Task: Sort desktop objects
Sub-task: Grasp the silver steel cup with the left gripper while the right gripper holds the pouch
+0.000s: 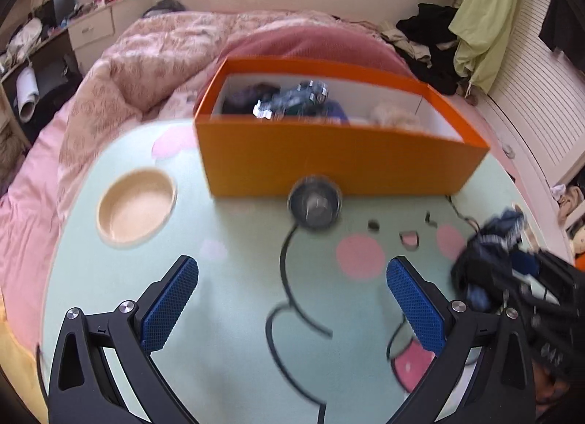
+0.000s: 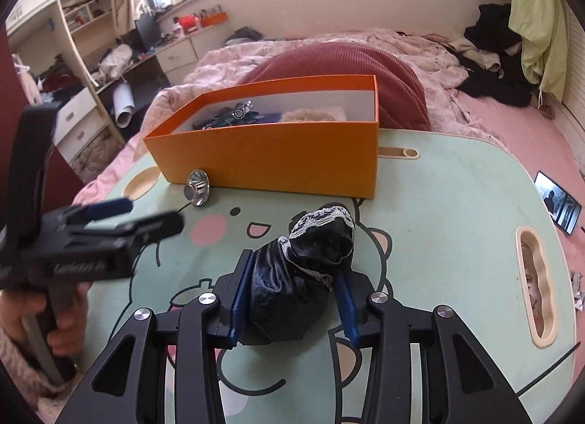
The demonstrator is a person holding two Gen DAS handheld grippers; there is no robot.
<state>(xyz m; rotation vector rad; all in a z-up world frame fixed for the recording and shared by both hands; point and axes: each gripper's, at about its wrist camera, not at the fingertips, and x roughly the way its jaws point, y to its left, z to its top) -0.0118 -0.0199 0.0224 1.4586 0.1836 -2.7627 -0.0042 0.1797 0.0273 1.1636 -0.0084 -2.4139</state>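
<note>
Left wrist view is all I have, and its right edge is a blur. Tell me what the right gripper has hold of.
Observer: The right gripper is shut on a black pouch with white lace trim, one of its fingers on each side.
Operator: Report anything lying past the right side of the table.
Observer: A phone lies screen up on the pink bedding, just beyond the table edge.
Operator: The box contents are smeared here. Name the dark thing in it.
Observer: It is a dark green toy car with silver wheels, lying in the left half of the orange box.
</note>
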